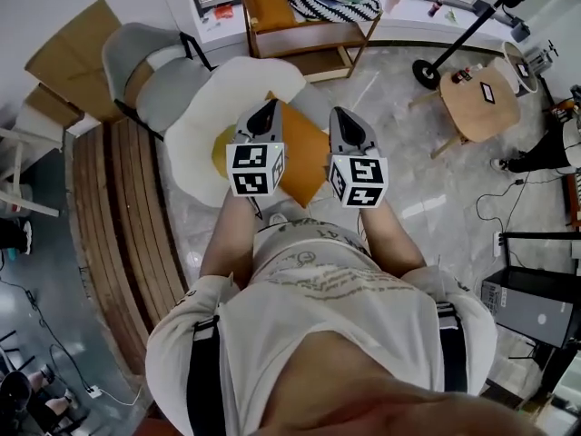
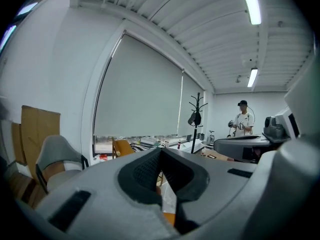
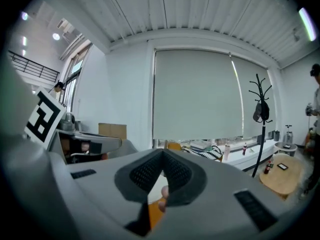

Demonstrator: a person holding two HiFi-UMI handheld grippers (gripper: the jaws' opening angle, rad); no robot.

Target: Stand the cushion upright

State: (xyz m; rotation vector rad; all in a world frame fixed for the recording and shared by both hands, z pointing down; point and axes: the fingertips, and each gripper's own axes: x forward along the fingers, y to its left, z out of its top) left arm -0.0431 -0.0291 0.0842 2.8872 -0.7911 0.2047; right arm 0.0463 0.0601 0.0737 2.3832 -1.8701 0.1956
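An orange cushion (image 1: 307, 157) lies flat on a white padded seat (image 1: 213, 107) in the head view. Both grippers hover over it side by side, pointing forward. My left gripper (image 1: 269, 107) is over the cushion's left part, shut, with nothing between its jaws. My right gripper (image 1: 345, 116) is over the cushion's right edge, also shut and empty. In the left gripper view the jaws (image 2: 161, 155) meet, with a sliver of the orange cushion (image 2: 169, 218) below them. The right gripper view shows closed jaws (image 3: 163, 156) with the orange cushion (image 3: 156, 210) beneath.
A grey chair (image 1: 150, 71) stands left of the white seat, and a slatted wooden platform (image 1: 118, 207) lies nearer left. A wooden chair (image 1: 281, 16) is beyond, and a round wooden table (image 1: 479, 98) and a tripod stand (image 1: 454, 48) stand at right. A person (image 2: 243, 121) stands far off.
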